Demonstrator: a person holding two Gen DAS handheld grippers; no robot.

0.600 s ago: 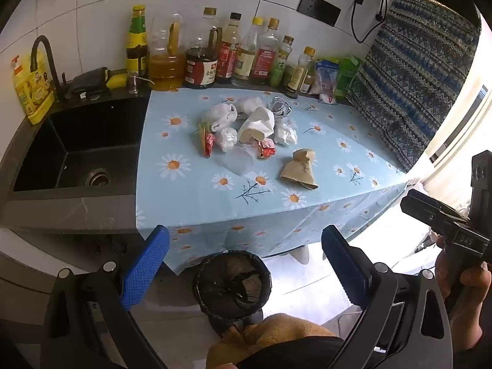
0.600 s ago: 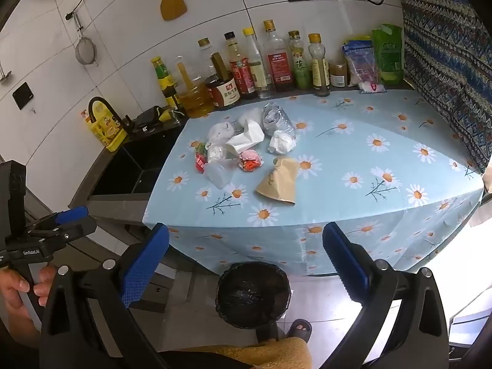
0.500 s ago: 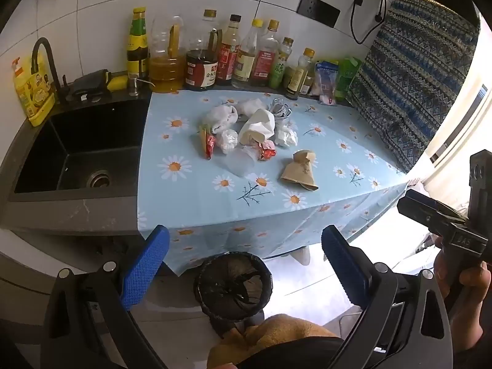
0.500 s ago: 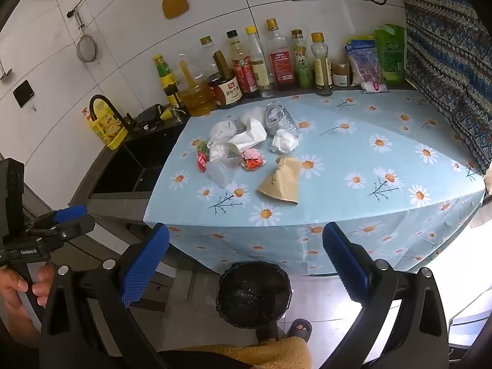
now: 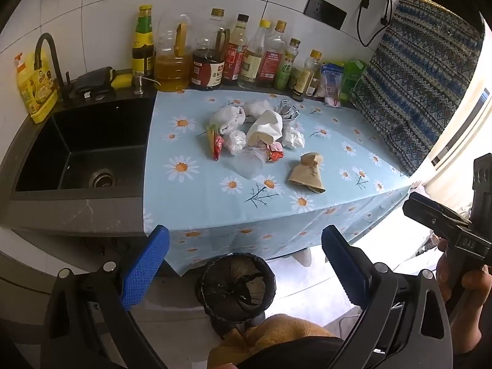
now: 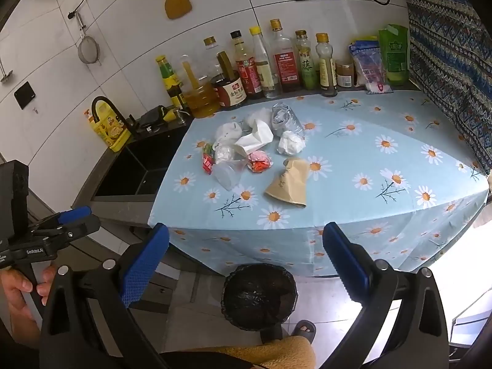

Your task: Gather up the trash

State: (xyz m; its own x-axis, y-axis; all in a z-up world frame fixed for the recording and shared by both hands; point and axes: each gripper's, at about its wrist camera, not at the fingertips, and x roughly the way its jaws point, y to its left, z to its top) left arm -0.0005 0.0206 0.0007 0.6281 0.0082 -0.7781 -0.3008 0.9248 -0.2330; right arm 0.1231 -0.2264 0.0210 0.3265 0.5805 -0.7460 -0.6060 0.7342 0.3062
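A pile of trash lies mid-counter on the daisy tablecloth (image 5: 215, 203): a brown paper bag (image 5: 307, 173) (image 6: 289, 183), a clear plastic cup (image 5: 249, 163) (image 6: 228, 172), a red wrapper (image 5: 273, 153) (image 6: 259, 161), white crumpled tissues (image 5: 292, 136) (image 6: 290, 143) and a crushed plastic bottle (image 6: 284, 120). A black-lined trash bin (image 5: 236, 286) (image 6: 259, 296) stands on the floor below the counter edge. My left gripper (image 5: 244, 263) and right gripper (image 6: 246, 261) are both open and empty, held back from the counter above the bin.
A black sink (image 5: 83, 147) with a faucet (image 5: 50, 58) is left of the cloth. Several sauce and oil bottles (image 5: 215, 58) line the back wall. A patterned curtain (image 5: 421, 98) hangs at right. My slippered foot (image 6: 303, 329) is beside the bin.
Both views have shifted slightly; the counter sits a little lower in the frames. Nothing was grasped and the trash has not moved.
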